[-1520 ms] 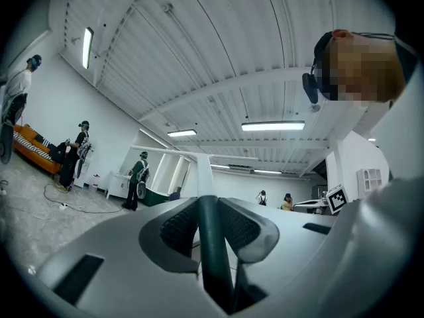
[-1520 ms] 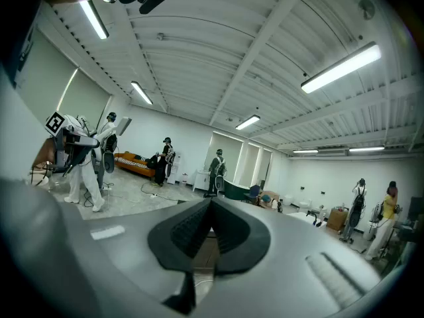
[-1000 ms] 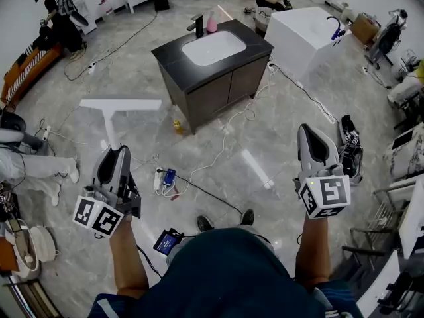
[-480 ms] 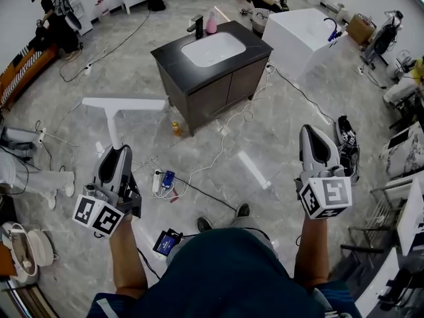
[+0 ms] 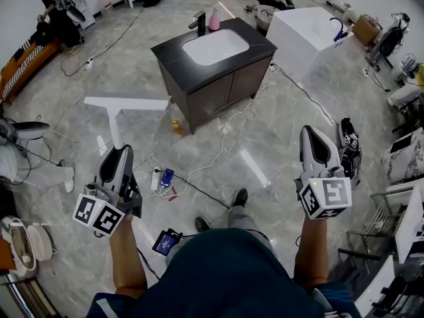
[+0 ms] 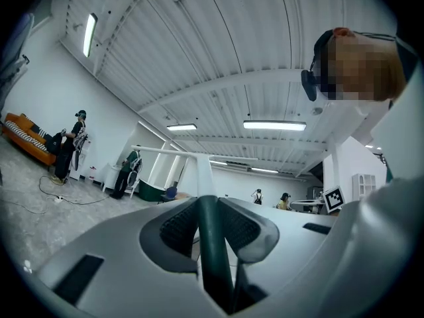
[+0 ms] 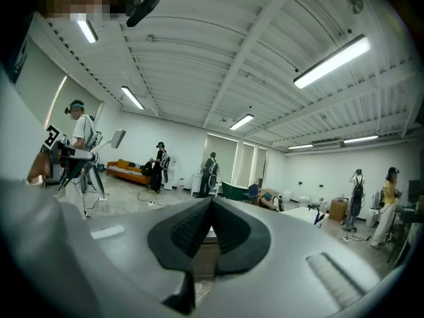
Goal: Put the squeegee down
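The squeegee has a white T-shaped blade (image 5: pixel 126 103) and a dark green handle (image 6: pixel 211 244). My left gripper (image 5: pixel 118 150) is shut on that handle and holds the squeegee out level in the air over the floor, blade ahead of the jaws. In the left gripper view the blade (image 6: pixel 179 152) runs across above the fingertips of the left gripper (image 6: pixel 209 201). My right gripper (image 5: pixel 313 138) hangs at the right of the head view, shut, with nothing between its pads (image 7: pixel 192 227). Its tips meet in the right gripper view (image 7: pixel 211 201).
A black vanity cabinet (image 5: pixel 218 85) with a white sink (image 5: pixel 215 47), a faucet and a pink bottle (image 5: pixel 214 22) stands ahead. A white tub (image 5: pixel 305 35) is beyond it at the right. Cables and a power strip (image 5: pixel 162 179) lie on the grey floor, shoes (image 5: pixel 349 144) at the right. People stand at the back.
The person has stepped a little forward toward the vanity, and both grippers moved with them. The left gripper's hold on the squeegee is the same, and the right stays shut.
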Demonstrator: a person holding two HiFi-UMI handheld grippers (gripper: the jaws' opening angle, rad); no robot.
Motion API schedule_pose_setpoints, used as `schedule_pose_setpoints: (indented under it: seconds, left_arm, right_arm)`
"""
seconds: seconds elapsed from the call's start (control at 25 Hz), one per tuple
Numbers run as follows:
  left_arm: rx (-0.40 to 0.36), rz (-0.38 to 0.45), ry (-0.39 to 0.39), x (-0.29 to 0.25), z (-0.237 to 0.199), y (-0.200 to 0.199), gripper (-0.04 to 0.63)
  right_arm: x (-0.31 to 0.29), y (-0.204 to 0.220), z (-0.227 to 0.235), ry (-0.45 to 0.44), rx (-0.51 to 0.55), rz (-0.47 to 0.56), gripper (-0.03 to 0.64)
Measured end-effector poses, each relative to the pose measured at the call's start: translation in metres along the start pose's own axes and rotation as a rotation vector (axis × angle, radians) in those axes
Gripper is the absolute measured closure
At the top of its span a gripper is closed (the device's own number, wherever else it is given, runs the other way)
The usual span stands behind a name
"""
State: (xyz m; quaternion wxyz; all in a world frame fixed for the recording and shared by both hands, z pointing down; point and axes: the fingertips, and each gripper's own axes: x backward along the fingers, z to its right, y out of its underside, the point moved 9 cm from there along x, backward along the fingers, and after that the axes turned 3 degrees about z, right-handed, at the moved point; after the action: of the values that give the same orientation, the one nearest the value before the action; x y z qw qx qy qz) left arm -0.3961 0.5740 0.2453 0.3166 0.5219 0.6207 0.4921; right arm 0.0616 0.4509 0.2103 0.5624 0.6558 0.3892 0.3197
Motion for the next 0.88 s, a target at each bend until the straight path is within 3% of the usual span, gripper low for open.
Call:
schedule_pose_setpoints:
  seconds: [0.28, 0.88]
  left_arm:
    - [-0.022, -0.005, -0.027, -0.042, 0.016, 0.006, 0.499]
    - [-0.033, -0.004, -0.074, -0.155, 0.056, 0.033, 0.499]
  right_arm:
    - [-0.031, 0.022, 0.051, -0.013, -0.050, 0.001, 0.607]
    - [-0.111, 0.037, 0.163, -0.072, -0.049, 0.024, 0.607]
